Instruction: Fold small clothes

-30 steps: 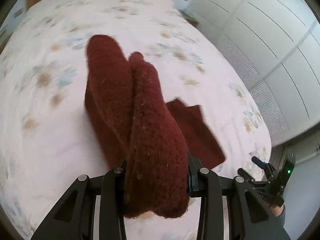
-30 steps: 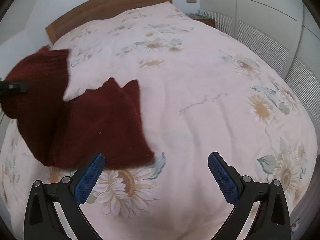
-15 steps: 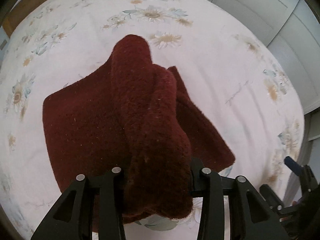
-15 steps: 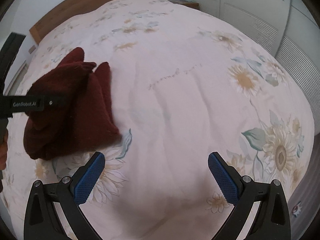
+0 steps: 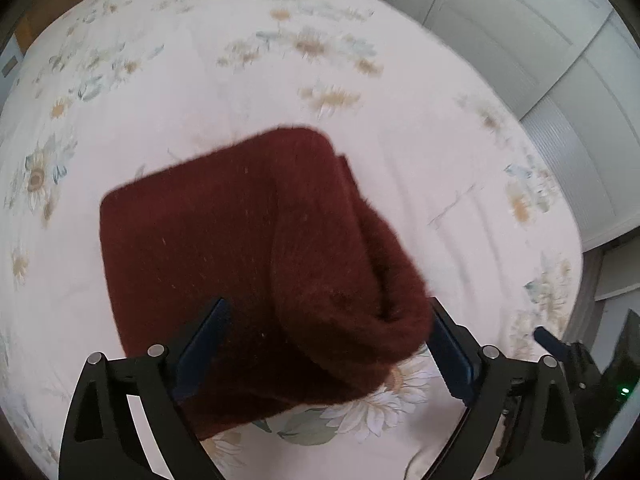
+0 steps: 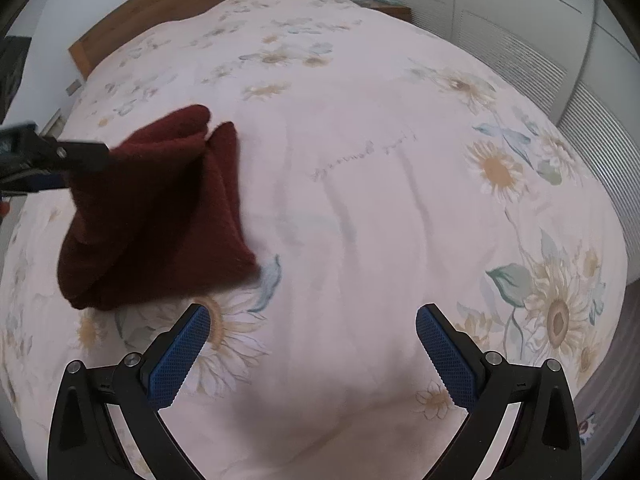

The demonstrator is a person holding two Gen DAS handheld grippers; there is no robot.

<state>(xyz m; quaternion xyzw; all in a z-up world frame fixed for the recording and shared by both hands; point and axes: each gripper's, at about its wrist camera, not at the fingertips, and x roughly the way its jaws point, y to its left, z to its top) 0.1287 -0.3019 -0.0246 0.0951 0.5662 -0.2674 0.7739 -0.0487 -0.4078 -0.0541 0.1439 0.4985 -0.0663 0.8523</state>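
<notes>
Dark red knit garment (image 5: 240, 248) folded on bed (image 5: 440, 152), centre-lower of left wrist view, rolled fold edge toward lower right. Left tool (image 5: 326, 344) spread wide, released, fingers straddling garment's near edge. Right tool (image 6: 312, 348) open, empty; garment (image 6: 160, 216) lies upper left of it, apart. Left nearer.

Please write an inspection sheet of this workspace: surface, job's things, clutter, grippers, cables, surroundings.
Surface: bed with a pale flowered cover, lightly creased.
Job's things: one dark red knitted garment, folded over, lying on the bed.
Clutter: nothing seen.
Grippers: left gripper with jaws open on either side of the garment's fold; right gripper with jaws open and holding nothing, over bare cover.
Cables: nothing seen.
Surroundings: wooden headboard at the far end; white wardrobe doors to the right.
</notes>
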